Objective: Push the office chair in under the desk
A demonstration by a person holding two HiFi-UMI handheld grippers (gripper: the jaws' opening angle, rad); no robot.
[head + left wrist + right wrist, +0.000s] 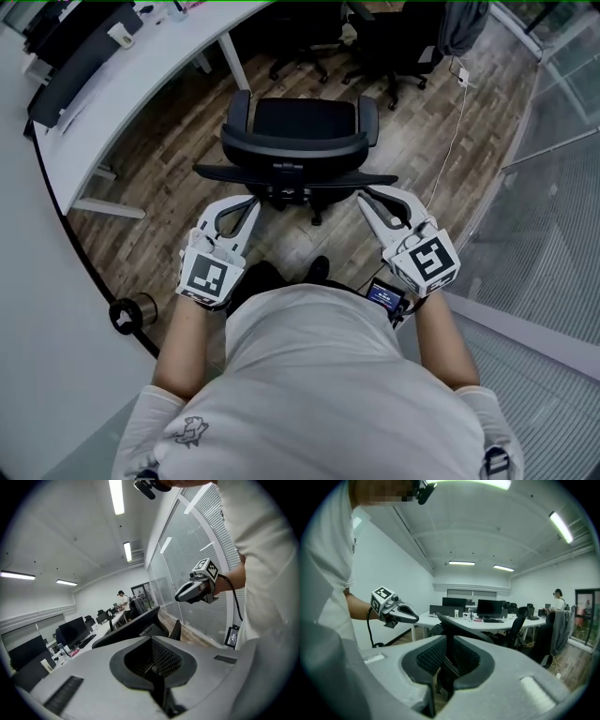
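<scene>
The black office chair (pixel 300 141) stands on the wood floor, its seat facing the curved white desk (pixel 141 84) at the upper left, about a chair's width short of it. My left gripper (pixel 251 204) is shut and empty, its tip at the left end of the backrest's top edge. My right gripper (pixel 364 199) is at the right end of that edge. In the right gripper view its jaws (pixel 445 667) stand a narrow slit apart, with floor showing through and nothing gripped. The backrest (pixel 464 625) rises just past them. The left gripper view shows closed jaws (pixel 154 667) behind the backrest (pixel 136 625).
More black chairs (pixel 394 47) stand at the far desks, one with a jacket (pixel 464 23). A white cable (pixel 457 122) runs along the glass wall (pixel 553 187) on the right. A tape roll (pixel 131 312) lies by the left wall. A person (pixel 558 599) stands far off.
</scene>
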